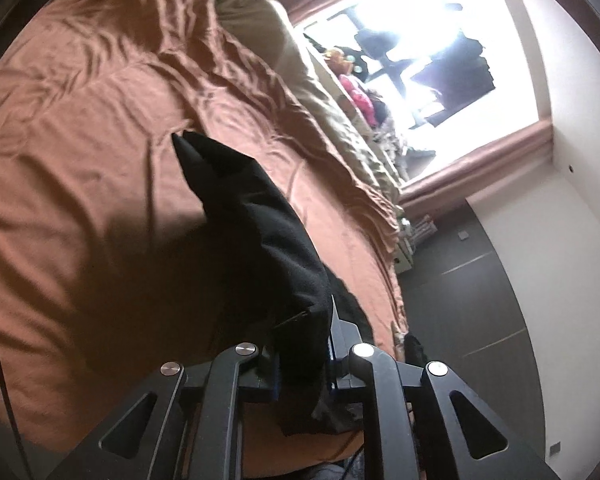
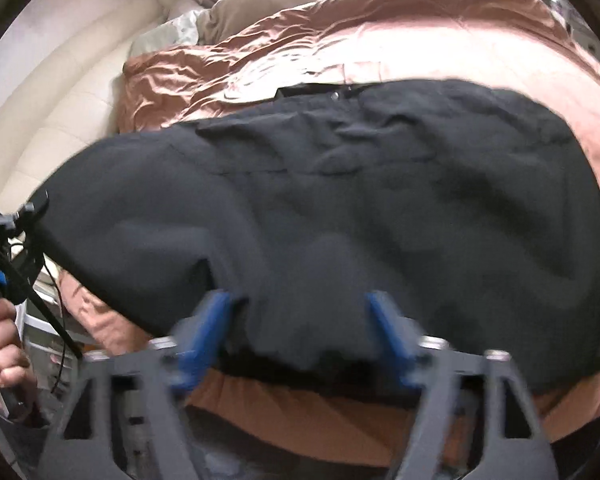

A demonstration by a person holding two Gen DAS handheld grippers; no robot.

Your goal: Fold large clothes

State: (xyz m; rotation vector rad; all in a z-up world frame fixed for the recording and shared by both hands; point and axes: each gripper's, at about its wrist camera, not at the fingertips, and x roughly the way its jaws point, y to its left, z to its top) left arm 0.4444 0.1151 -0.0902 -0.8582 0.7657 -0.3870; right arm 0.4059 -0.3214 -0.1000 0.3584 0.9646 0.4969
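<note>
Fabric of our black garment (image 2: 340,200) is soft, limp; left tool (image 1: 300,354) clamps its edge, right tool (image 2: 298,320) apart at six o'clock.

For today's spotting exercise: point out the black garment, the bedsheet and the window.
black garment (image 2: 340,208), right wrist view, middle of the spread cloth
bedsheet (image 1: 80,152), left wrist view, bare wrinkled part
window (image 1: 440,52), left wrist view, bright pane

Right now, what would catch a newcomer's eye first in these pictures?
The black garment spread across the rust-brown bedsheet stands out first. The left gripper is shut on one end of it, lifting the cloth off the bed, while the right gripper is open at its near edge. A bright window glares beyond the bed.
</note>
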